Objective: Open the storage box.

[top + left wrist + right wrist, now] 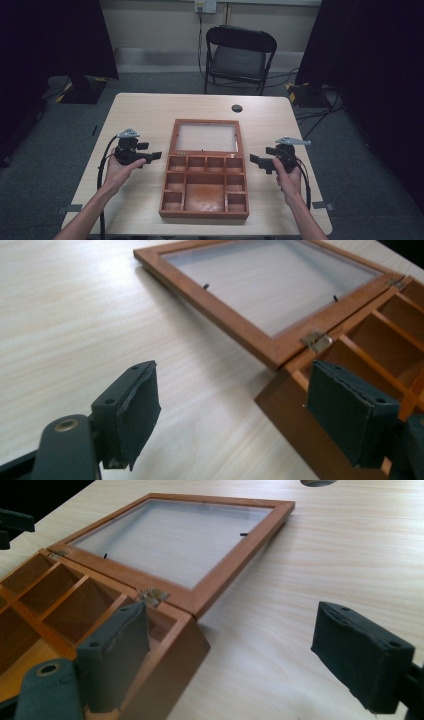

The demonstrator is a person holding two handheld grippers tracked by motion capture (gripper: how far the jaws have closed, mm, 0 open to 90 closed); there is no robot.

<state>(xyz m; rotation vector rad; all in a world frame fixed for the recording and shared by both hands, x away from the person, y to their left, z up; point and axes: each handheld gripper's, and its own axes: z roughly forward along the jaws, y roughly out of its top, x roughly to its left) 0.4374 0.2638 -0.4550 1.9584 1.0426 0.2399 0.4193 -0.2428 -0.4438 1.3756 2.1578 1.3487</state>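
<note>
High view: we see a brown wooden compartment box [204, 189] lying open at the middle of the pale wood-grain table [145, 107], its glass-paned wooden lid [205, 136] folded flat toward the far edge, box front close to the near table edge. The left black two-jaw gripper [155, 156] sits in the left hand [118, 171] just left of the box, the right black two-jaw gripper [255, 161] in the right hand [288, 179] just right of it, neither touching it; bare tabletop runs out to both side edges. A black folding chair [239, 56] stands beyond the far edge, and a dark round grommet hole [237, 108] sits near that edge. Left gripper view: we see the jaws spread wide with nothing between them, the box's hinged corner and a brass hinge [316, 340] just ahead, open tabletop to the left. Right gripper view: jaws again wide apart and empty, box corner under the left jaw, free tabletop ahead on the right.
</note>
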